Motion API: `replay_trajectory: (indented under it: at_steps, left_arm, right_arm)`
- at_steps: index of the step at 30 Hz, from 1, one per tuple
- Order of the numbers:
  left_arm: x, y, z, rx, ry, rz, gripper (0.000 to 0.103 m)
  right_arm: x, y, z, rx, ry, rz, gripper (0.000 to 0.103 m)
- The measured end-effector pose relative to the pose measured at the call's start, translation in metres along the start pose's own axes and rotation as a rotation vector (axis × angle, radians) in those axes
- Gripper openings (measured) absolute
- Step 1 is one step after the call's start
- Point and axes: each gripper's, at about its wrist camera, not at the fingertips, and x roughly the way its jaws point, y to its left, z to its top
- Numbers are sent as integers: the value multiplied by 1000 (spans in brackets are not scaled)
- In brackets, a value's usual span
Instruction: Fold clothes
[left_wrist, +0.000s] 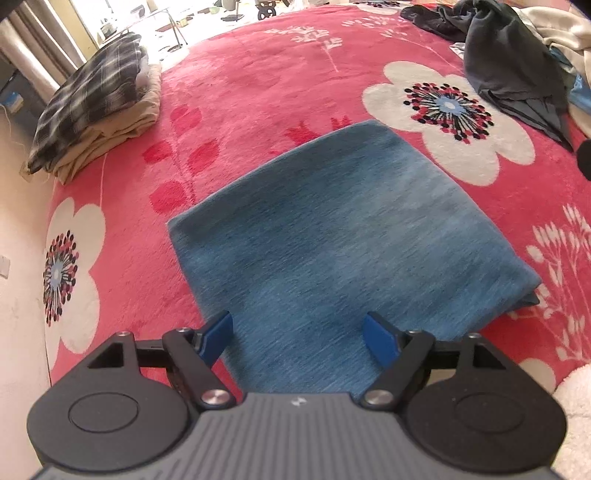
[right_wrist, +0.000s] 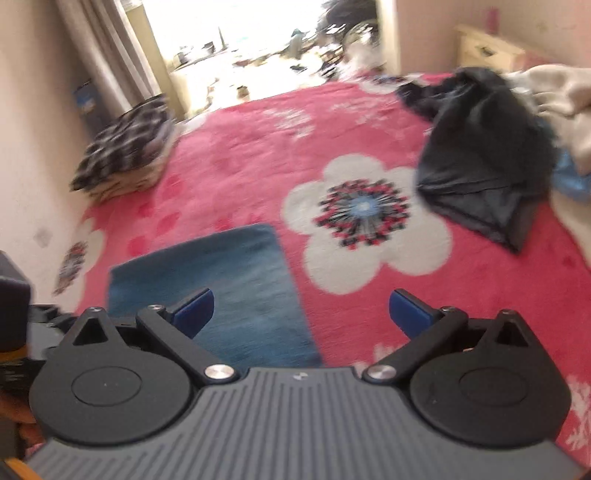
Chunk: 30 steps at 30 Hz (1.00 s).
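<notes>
A folded blue garment (left_wrist: 340, 236) lies flat as a rectangle on the red flowered blanket (left_wrist: 258, 92). My left gripper (left_wrist: 301, 328) hovers over its near edge, open, nothing between its blue pads (left_wrist: 218, 334). In the right wrist view the same blue garment (right_wrist: 229, 280) lies lower left. My right gripper (right_wrist: 301, 308) is open wide above the garment's right edge and the blanket (right_wrist: 480, 295), holding nothing; this view is blurred.
A stack of folded clothes, plaid on top of beige (left_wrist: 96, 107), sits at the far left edge of the bed. A heap of unfolded dark garments (left_wrist: 513, 70) and pale cloth (right_wrist: 554, 96) lies at the far right. A wall (left_wrist: 18, 258) runs along the left.
</notes>
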Motion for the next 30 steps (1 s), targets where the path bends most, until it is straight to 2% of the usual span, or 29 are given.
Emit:
replay_trajectory:
  at_steps: [3, 6, 10, 18, 30]
  left_arm:
    - [1, 5, 0, -39, 6, -4, 82]
    - [4, 8, 2, -83, 26, -9, 83]
    - [6, 10, 5, -112, 50, -5, 85]
    - [11, 12, 14, -146, 112, 0, 89]
    - [13, 16, 14, -174, 136, 0, 90]
  right_arm:
    - [8, -4, 7, 67, 77, 5, 102]
    - [27, -3, 10, 58, 201, -77, 102]
    - [40, 6, 6, -6, 245, -160, 102]
    - [55, 22, 2, -101, 284, -175, 102]
    - [67, 30, 6, -163, 288, -197, 102]
